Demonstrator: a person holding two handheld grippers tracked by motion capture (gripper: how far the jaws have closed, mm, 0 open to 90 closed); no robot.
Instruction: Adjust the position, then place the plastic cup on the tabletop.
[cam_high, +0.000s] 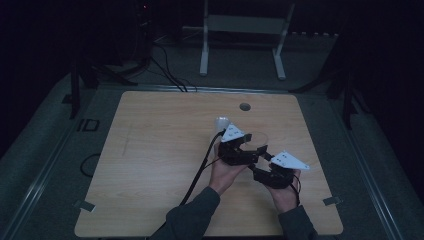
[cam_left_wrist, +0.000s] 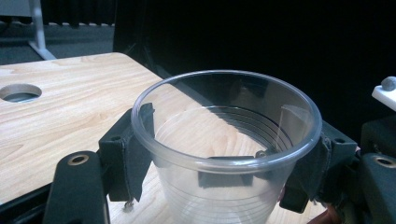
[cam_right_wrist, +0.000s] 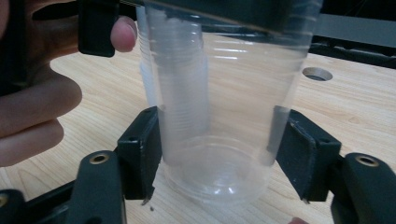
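Pale wood makes up the table, the biggest thing here, with a round hole near its far edge and dark floor all around. Beyond the table's far edge stands a white metal frame, and black cables run across the floor toward it. On the near right part of the table, well short of the hole, the person's two hands meet, sleeves coming in from the near edge. The left gripper has its jaws on either side of a clear plastic cup just below the rim, pads pressed against the wall, so it holds the cup upright over the table. The right gripper sits lower on the same cup, one jaw at each side near the base; its left pad lies against the wall while a thin gap shows at the right pad, so the jaws stand about the cup's width without clearly squeezing it. Behind the cup, toward the hole, a second stack of clear cups stands on the table, seen blurred through the plastic in the right gripper view.
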